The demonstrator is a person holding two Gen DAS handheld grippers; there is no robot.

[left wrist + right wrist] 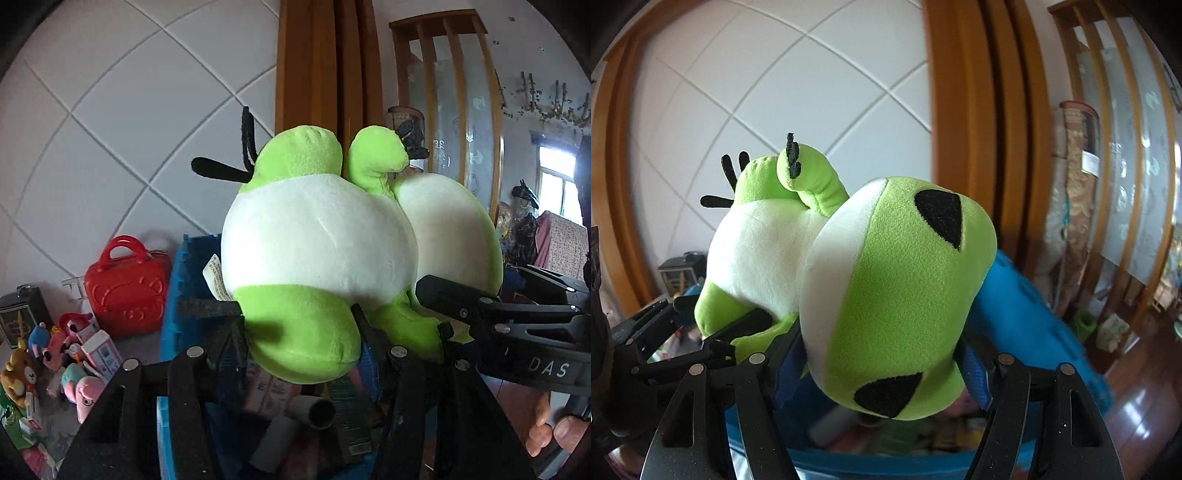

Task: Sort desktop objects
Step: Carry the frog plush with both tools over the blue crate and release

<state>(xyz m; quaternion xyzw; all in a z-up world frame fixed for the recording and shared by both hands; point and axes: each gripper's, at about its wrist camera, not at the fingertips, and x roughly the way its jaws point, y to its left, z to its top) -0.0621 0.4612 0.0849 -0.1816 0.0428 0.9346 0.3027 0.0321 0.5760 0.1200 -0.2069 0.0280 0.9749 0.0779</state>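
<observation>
A green and white plush toy (317, 240) hangs in the air between both grippers, above a blue bin (171, 295). My left gripper (295, 325) is shut on one green leg of the toy; in the right wrist view the left gripper (738, 332) shows at the lower left, clamped on that leg. My right gripper (882, 350) is shut on the toy's head (905, 295), which has black triangular eyes. The left wrist view shows the right gripper (436, 314) pressing in from the right. The toy's black-tipped arms point up.
The blue bin's rim (849, 461) lies under the toy, with a cardboard tube (317, 410) and boxes inside. Left of the bin are a red toy case (125, 288), a heap of small plush toys (55, 362) and a dark box (22, 314). A person's fingers (554, 432) grip the right handle.
</observation>
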